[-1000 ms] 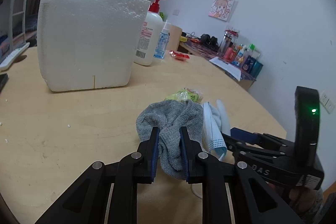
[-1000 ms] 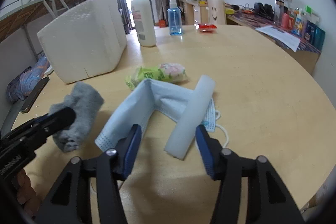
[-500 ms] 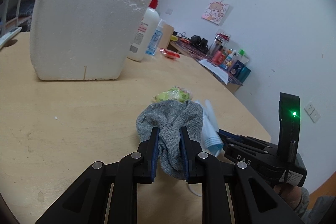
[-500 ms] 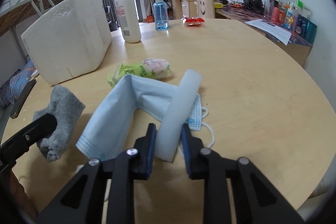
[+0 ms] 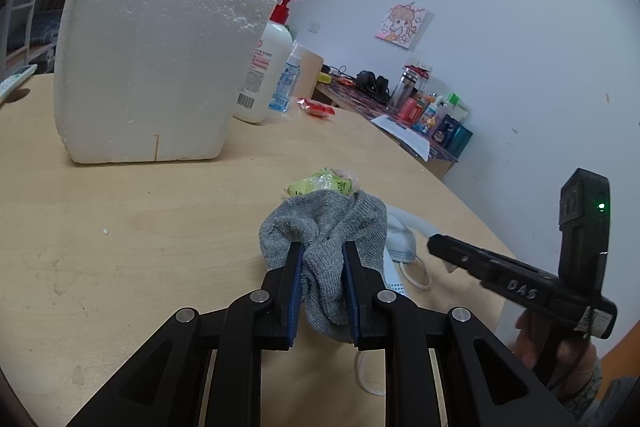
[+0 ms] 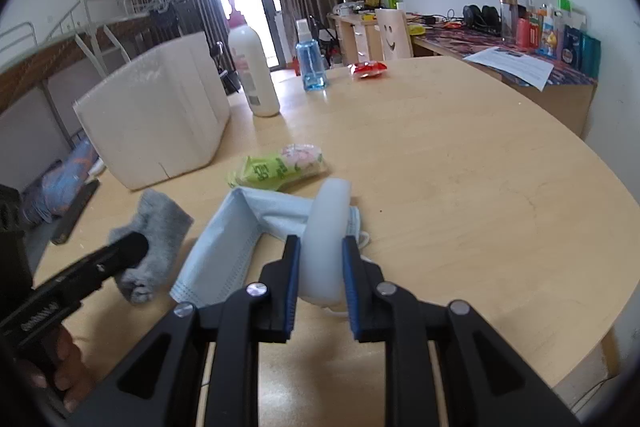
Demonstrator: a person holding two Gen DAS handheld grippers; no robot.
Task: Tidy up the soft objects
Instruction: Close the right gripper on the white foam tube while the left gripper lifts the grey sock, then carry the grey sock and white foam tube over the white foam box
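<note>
We've got the crumpled grey knit sock [image 5: 324,247] pinched in the left tongs [image 5: 322,291] and the white foam strip [image 6: 326,239] in the right tongs [image 6: 320,287], so we should probably lift slowly to keep the pale blue face mask [image 6: 224,251] under them from dragging.

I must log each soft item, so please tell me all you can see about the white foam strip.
The white foam strip is a pale, slightly translucent, soft-looking bar with rounded edges. The right claw pinches its near end between blue pads. It points away from the camera, its far part over the blue face mask.
</note>
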